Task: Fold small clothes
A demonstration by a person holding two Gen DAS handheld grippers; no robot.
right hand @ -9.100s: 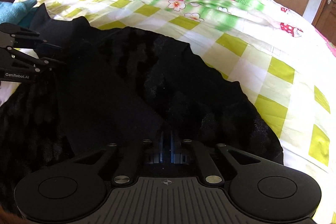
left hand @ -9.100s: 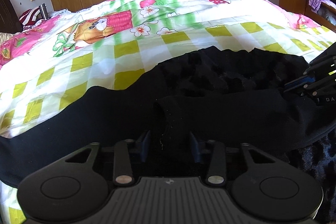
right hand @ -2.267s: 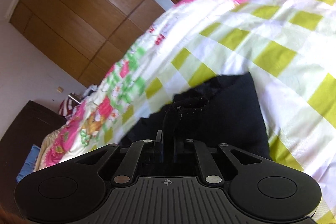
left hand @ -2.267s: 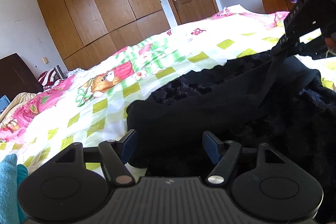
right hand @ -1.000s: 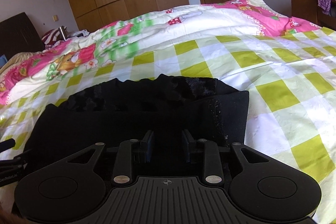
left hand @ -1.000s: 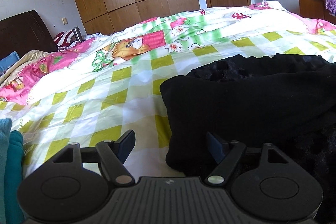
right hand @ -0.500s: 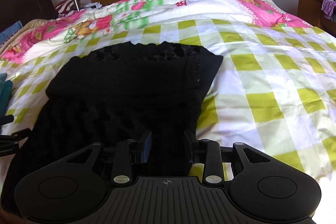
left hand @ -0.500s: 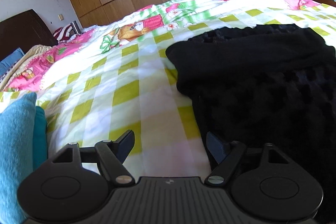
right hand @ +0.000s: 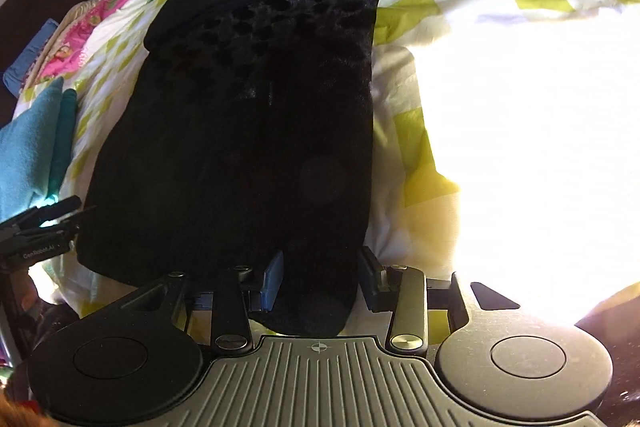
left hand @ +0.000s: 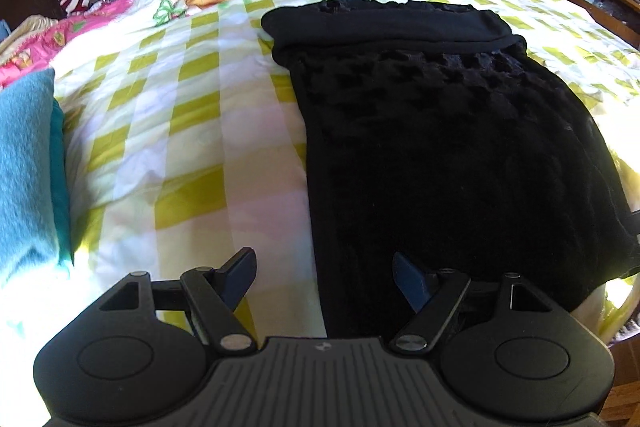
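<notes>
My left claw [left hand: 324,277] hangs with its jaws spread wide and nothing between them, low over the near edge of the bed [left hand: 192,131]. The black garment [left hand: 440,147] lies flat on the yellow-and-white checked bedcover, stretching away from me, its left edge running up between my two blue fingertips [left hand: 240,273]. At its far end a smooth black band is turned over the plush, bumpy pile of the rest. My right claw [right hand: 320,277] is also parted, and the near right corner of the same garment [right hand: 248,131] lies in the gap between its fingers without being pinched, as far as I can judge, since the cloth there is very dark. From the right wrist view, strong sunlight washes out the bedcover to the right of the garment, so I cannot make out detail there. A folded teal cloth [left hand: 28,167] sits on the bed well to the left of the garment, and my left claw shows at the left edge of the right wrist view.
</notes>
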